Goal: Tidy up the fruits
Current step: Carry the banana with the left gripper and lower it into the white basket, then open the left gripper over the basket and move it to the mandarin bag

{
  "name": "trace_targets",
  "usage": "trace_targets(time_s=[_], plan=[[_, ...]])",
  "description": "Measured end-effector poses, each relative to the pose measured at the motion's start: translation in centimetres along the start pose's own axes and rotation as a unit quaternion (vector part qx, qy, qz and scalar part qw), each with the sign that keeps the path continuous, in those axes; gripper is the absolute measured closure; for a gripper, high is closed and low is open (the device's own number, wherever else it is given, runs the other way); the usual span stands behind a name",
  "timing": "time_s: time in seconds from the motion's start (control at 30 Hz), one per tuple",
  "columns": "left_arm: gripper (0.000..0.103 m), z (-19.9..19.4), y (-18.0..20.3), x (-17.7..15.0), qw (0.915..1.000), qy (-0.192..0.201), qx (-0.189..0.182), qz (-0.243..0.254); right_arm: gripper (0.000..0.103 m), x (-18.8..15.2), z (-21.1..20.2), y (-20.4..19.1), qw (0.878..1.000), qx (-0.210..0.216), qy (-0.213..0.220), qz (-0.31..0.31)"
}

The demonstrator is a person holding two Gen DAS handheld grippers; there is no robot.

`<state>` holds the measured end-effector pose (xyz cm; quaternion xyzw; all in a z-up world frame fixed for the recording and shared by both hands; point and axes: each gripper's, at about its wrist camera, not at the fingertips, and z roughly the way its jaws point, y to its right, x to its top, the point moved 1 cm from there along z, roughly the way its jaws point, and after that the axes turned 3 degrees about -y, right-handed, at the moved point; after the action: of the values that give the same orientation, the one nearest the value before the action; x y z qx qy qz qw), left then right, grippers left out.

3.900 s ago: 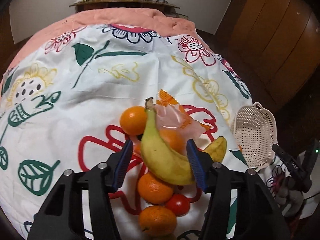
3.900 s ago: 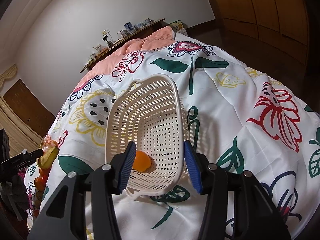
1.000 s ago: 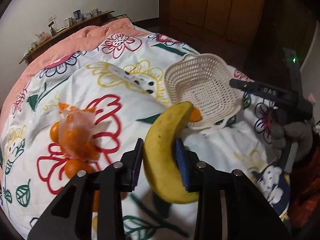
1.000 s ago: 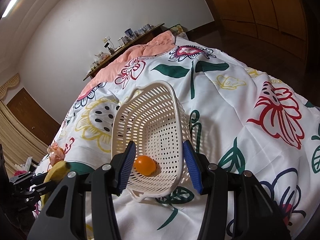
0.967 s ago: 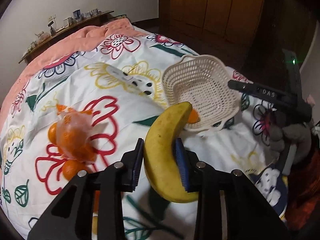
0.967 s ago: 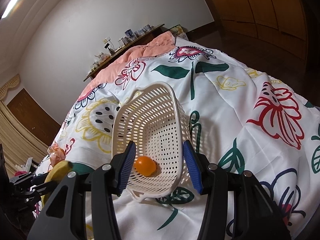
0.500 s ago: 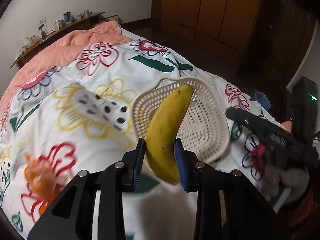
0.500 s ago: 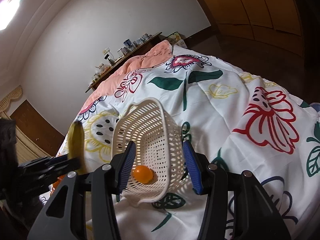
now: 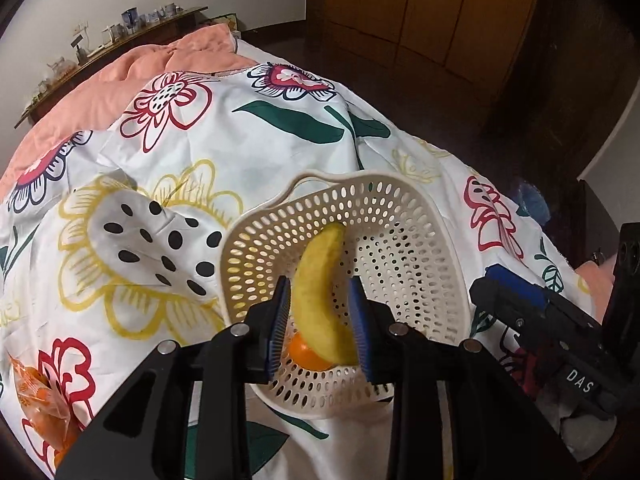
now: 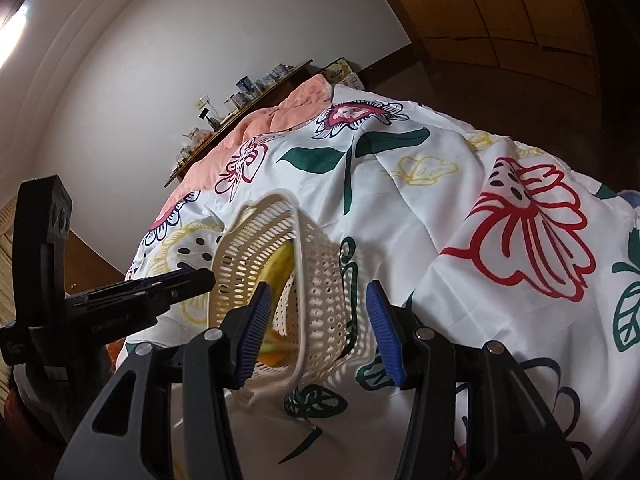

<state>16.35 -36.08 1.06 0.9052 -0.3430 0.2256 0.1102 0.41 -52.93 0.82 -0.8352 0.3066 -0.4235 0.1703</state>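
My left gripper (image 9: 320,320) clenched the curved yellow banana (image 9: 320,292) over the cream perforated plastic basket (image 9: 420,216), above a round orange (image 9: 304,354). My right gripper (image 10: 320,328) gripped the basket's near wall. Released tilted, the banana risked tipping out onto the floral bedsheet (image 9: 260,140).

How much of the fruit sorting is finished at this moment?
Done: one orange lies in the white basket. In hand: the left tool is shut on the banana, inside the basket, not released. Left: the bagged oranges lie on the bedcover. The right tool straddles the basket wall.
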Motion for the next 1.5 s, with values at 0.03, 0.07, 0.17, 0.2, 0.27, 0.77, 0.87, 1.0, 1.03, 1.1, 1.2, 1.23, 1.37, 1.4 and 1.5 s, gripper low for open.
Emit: trace_targets(time_s=[0.03,0.07,0.17,0.2,0.27,0.77,0.87,1.0,1.03,1.1,1.2,1.23,1.37,1.4,1.5], plan=[[0.072,-0.1,-0.1,-0.1,1.0000,0.001,0.002,-0.002,0.052,0.0,-0.1,-0.1,1.000,0.000,0.001,-0.001],[0.072,-0.2,-0.2,-0.1,1.0000,0.002,0.003,-0.003,0.052,0.1,-0.2,-0.1,1.000,-0.001,0.003,-0.002],[0.065,-1.0,-0.5,-0.3,0.9999,0.011,0.010,-0.005,0.052,0.1,-0.1,-0.2,1.000,-0.001,0.004,-0.002],[0.060,-1.4,-0.7,-0.4,0.9998,0.016,0.014,-0.008,0.052,0.1,-0.2,-0.3,1.000,-0.001,0.003,-0.003],[0.047,-2.1,-1.0,-0.6,0.9995,0.023,0.020,-0.013,0.052,0.0,-0.2,-0.5,1.000,-0.002,0.003,-0.004],[0.021,-10.1,-7.9,-2.7,0.9902,0.092,0.075,-0.074,0.052,-0.2,-0.7,-2.6,1.000,0.002,0.004,-0.024],[0.018,-12.2,-9.9,-3.6,0.9854,0.108,0.097,-0.088,0.052,-0.3,-0.8,-3.2,0.999,0.005,0.004,-0.032],[0.018,-15.0,-12.7,-5.2,0.9769,0.132,0.122,-0.114,0.052,-0.5,-0.9,-4.3,0.999,0.011,0.002,-0.043],[0.018,-15.7,-13.4,-5.7,0.9748,0.138,0.126,-0.123,0.052,-0.5,-1.0,-4.6,0.999,0.012,0.001,-0.047],[0.018,-16.6,-14.7,-6.7,0.9713,0.142,0.132,-0.138,0.052,-0.7,-1.1,-5.2,0.998,0.015,-0.001,-0.054],[0.018,-17.5,-16.0,-8.0,0.9667,0.146,0.142,-0.155,0.052,-1.0,-1.3,-6.2,0.998,0.019,-0.003,-0.066],[0.018,-17.8,-16.4,-8.6,0.9651,0.147,0.146,-0.159,0.052,-1.1,-1.3,-6.7,0.997,0.020,-0.004,-0.071],[0.018,-18.3,-18.0,-10.7,0.9608,0.146,0.154,-0.178,0.052,-1.5,-1.3,-8.3,0.996,0.028,-0.011,-0.089],[0.018,-18.3,-18.4,-11.2,0.9603,0.144,0.154,-0.183,0.052,-1.7,-1.3,-8.8,0.995,0.030,-0.014,-0.094],[0.017,-17.9,-19.4,-12.3,0.9600,0.134,0.152,-0.193,0.049,-2.2,-1.2,-10.3,0.993,0.035,-0.021,-0.109]])
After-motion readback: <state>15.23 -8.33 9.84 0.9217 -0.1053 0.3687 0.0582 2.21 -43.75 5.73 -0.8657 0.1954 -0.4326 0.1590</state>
